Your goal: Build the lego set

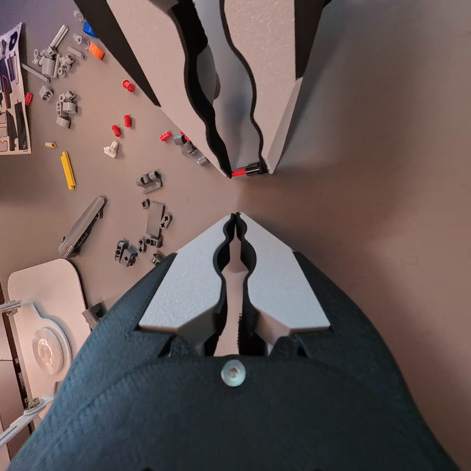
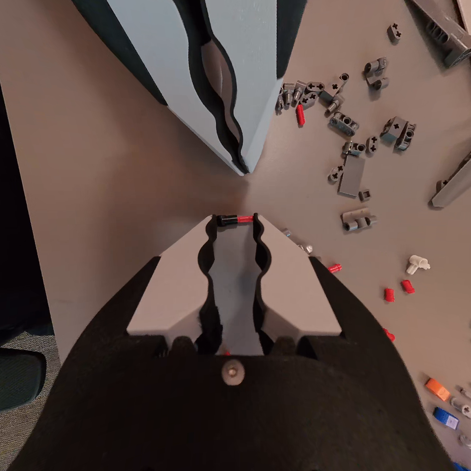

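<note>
Grey table (image 2: 178,193): right gripper (image 2: 234,219) fingers pinch one red-black pin (image 2: 234,220).

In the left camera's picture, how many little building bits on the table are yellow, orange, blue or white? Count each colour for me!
Yellow rod: 1
Orange piece: 1
Blue piece: 1
White connector: 1
Total: 4
</note>
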The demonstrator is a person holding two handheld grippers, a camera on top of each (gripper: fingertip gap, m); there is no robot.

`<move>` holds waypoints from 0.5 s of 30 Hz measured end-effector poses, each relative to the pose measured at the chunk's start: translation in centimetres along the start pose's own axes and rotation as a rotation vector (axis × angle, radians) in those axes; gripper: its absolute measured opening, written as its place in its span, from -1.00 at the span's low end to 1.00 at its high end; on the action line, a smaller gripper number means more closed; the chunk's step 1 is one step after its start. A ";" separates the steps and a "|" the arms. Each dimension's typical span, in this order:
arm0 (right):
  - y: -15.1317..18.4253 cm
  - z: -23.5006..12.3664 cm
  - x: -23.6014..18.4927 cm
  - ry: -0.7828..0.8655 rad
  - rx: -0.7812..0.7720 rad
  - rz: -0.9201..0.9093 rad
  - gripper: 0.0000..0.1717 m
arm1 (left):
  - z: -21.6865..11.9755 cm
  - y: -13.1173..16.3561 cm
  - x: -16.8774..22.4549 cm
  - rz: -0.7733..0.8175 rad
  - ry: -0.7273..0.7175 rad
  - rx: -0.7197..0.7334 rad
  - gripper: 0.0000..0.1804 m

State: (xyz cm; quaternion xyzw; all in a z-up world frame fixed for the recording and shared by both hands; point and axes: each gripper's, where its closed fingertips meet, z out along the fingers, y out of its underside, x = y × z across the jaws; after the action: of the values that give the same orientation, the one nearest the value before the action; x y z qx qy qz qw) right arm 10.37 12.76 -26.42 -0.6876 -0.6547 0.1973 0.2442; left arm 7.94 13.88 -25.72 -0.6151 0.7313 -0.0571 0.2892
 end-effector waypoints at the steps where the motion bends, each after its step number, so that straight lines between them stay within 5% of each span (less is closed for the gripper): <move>1: 0.0 0.0 0.0 -0.001 0.002 -0.005 -0.70 | 0.0 0.0 0.1 0.002 0.005 0.002 -1.00; 15: 0.0 0.1 -0.1 -0.023 0.015 -0.009 -0.71 | 1.6 -1.7 1.1 0.056 0.027 0.013 -1.00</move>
State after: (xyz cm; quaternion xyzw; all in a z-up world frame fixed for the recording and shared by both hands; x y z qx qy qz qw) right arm 10.36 12.66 -26.51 -0.6804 -0.6592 0.2088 0.2428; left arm 10.11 12.86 -26.65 -0.5916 0.7518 -0.0620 0.2846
